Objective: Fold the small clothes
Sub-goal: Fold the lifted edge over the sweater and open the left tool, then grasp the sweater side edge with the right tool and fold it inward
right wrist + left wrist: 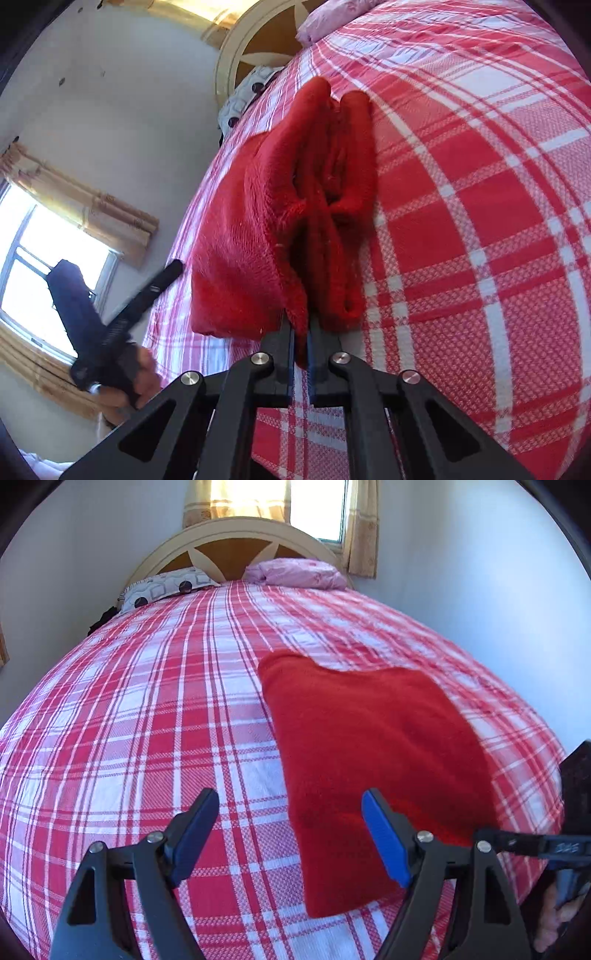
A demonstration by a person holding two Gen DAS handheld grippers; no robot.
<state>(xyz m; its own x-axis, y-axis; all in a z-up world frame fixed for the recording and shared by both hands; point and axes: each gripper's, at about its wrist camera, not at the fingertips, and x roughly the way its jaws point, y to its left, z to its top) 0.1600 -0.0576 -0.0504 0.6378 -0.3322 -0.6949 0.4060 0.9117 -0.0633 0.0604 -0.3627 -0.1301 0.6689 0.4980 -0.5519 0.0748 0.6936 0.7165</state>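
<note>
right gripper (pixel 301 332) jaws clamped on near edge of red fleece garment (pixel 373 760), bunched on plaid bed (pixel 147 738); left gripper (pixel 291 834) jaws apart, empty, above it

Plain red fleece garment (pixel 369 746) on a red-and-white plaid bedspread (pixel 147 720); pink pillow (pixel 299 572), grey-and-white pillow with black dots (pixel 166 587), cream headboard (pixel 236 531) with brown panels, beige patterned curtains (pixel 364 528)
</note>
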